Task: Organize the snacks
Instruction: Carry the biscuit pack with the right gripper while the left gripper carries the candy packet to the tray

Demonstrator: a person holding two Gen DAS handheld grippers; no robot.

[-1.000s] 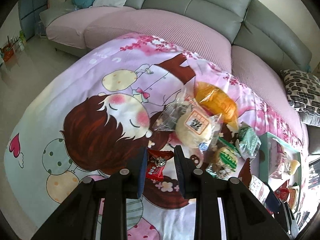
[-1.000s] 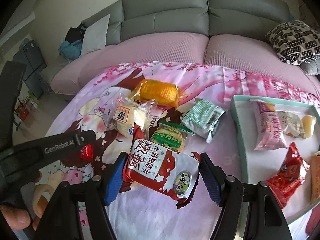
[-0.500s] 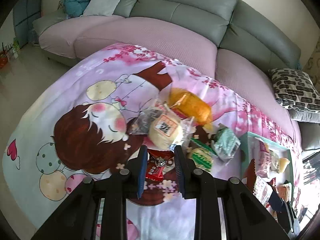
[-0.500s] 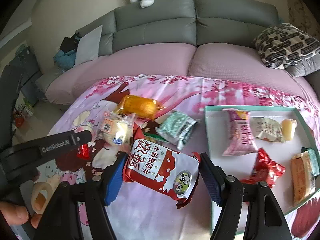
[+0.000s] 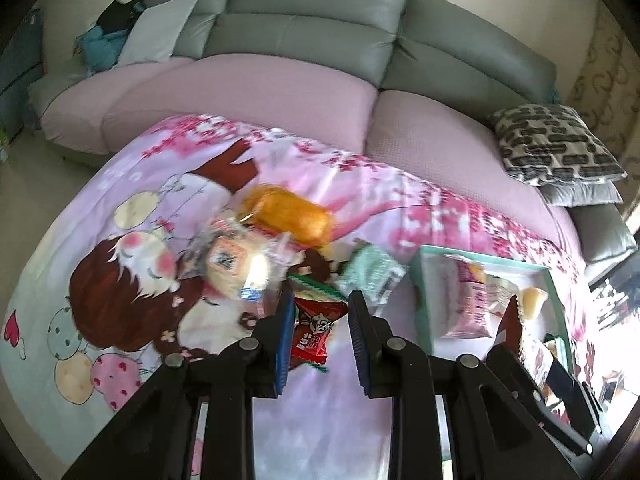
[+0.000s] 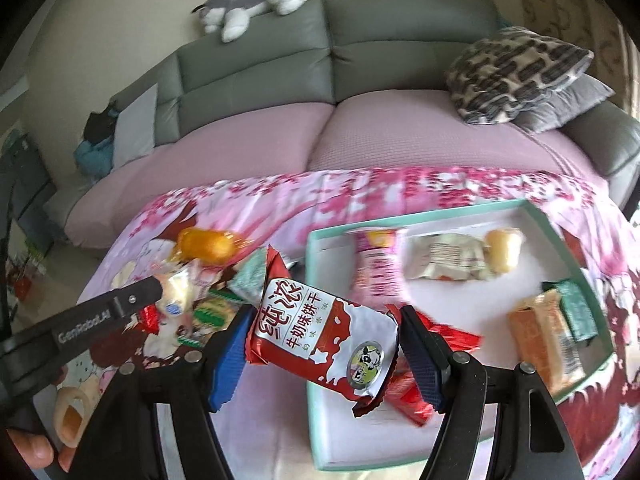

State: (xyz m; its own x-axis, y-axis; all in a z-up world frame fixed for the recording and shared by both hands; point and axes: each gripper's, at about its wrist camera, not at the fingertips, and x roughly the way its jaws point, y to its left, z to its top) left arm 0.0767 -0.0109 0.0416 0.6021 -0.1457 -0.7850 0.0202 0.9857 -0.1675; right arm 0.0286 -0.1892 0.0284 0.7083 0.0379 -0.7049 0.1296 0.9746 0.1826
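My left gripper (image 5: 318, 320) is shut on a small red candy packet (image 5: 314, 330) and holds it above the cartoon tablecloth (image 5: 120, 240). My right gripper (image 6: 322, 344) is shut on a red and white milk biscuit bag (image 6: 324, 340), held over the left edge of the teal tray (image 6: 568, 244). The tray holds a pink packet (image 6: 376, 268), a pale packet (image 6: 444, 258), a yellow jelly cup (image 6: 502, 248), an orange packet (image 6: 548, 344) and red packets. Loose snacks lie left of the tray: an orange bread (image 5: 288, 216), a round bun (image 5: 236, 268), a green packet (image 5: 372, 276).
A grey and pink sofa (image 5: 280, 88) runs behind the table, with a patterned cushion (image 5: 556, 144) at the right and a plush toy (image 6: 252, 2) on its back. The left gripper's arm (image 6: 80, 328) crosses the right wrist view at the left.
Both grippers have moved right toward the tray with their packets. The biscuit bag now hangs over the tray's left edge; the candy packet is nearer the tray.
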